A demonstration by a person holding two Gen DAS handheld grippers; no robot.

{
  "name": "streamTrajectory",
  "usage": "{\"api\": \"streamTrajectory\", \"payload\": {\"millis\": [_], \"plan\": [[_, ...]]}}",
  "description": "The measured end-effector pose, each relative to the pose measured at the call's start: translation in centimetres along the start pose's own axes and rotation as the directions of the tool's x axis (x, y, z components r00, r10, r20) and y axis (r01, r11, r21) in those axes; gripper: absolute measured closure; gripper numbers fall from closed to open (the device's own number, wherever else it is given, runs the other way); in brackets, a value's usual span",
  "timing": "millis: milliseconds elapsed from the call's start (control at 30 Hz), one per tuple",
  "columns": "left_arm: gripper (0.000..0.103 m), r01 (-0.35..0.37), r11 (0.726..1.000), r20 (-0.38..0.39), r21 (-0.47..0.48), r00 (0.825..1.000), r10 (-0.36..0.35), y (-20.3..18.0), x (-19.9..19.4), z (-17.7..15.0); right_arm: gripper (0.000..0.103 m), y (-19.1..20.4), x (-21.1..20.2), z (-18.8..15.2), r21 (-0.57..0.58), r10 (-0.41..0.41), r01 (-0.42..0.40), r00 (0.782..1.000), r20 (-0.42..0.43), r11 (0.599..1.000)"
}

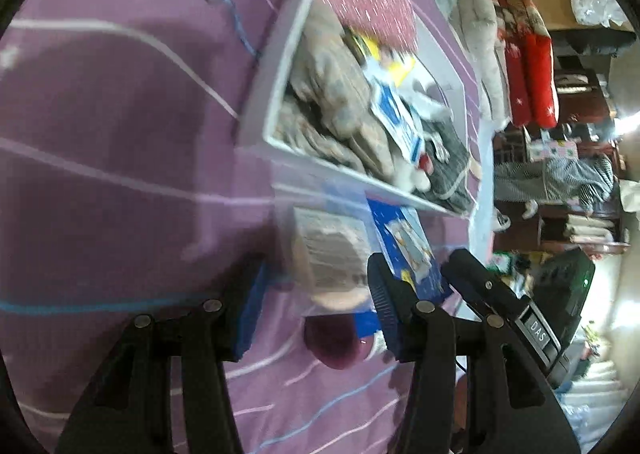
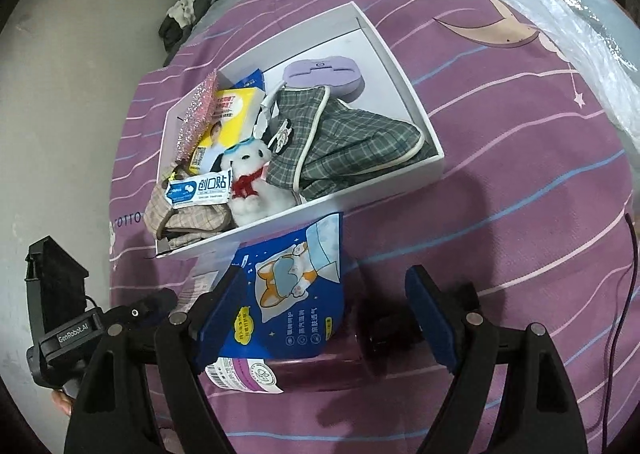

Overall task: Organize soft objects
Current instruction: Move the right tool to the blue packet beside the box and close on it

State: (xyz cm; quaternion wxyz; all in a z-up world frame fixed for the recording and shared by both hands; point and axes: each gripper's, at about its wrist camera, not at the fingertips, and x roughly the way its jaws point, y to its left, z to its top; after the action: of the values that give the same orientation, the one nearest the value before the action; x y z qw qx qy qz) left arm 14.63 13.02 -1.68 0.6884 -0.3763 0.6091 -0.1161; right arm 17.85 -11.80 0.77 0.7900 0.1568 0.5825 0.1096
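A white box (image 2: 434,149) on the purple bedspread holds a green plaid pouch (image 2: 352,141), a white plush dog (image 2: 250,173), a beige plaid pouch (image 2: 188,217), a yellow packet (image 2: 228,113) and a lilac case (image 2: 322,71). A blue corgi packet (image 2: 292,294) lies just in front of the box, over a clear bag with pink pads (image 1: 332,254). My right gripper (image 2: 332,306) is open, with the blue packet between its fingers. My left gripper (image 1: 316,306) is open around the clear bag. The box also shows in the left wrist view (image 1: 264,93).
A dark purple round object (image 1: 340,342) lies under the packets. A crumpled clear plastic sheet (image 2: 560,13) lies at the bed's far right. A dark cable (image 2: 624,314) runs along the right. Cluttered shelves and folded blankets (image 1: 528,73) stand beyond the bed.
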Motion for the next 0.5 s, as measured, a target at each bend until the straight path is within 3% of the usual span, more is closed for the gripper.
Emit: {"api": "streamTrajectory", "payload": {"millis": [133, 333, 500], "plan": [[0.052, -0.012, 0.999, -0.010, -0.040, 1.000, 0.012, -0.2, 0.7, 0.0, 0.023, -0.2, 0.5, 0.0, 0.008, 0.033, -0.033, 0.999, -0.027, 0.999], [0.079, -0.074, 0.997, 0.081, -0.013, 0.994, 0.074, -1.9, -0.1, -0.3, 0.033, -1.1, 0.8, 0.4, 0.047, 0.066, -0.066, 0.998, -0.013, 0.997], [0.084, -0.147, 0.989, 0.140, -0.017, 0.979, 0.147, -1.9, -1.2, -0.5, 0.033, -1.5, 1.6, 1.0, 0.067, 0.124, -0.121, 0.992, -0.034, 0.990]]}}
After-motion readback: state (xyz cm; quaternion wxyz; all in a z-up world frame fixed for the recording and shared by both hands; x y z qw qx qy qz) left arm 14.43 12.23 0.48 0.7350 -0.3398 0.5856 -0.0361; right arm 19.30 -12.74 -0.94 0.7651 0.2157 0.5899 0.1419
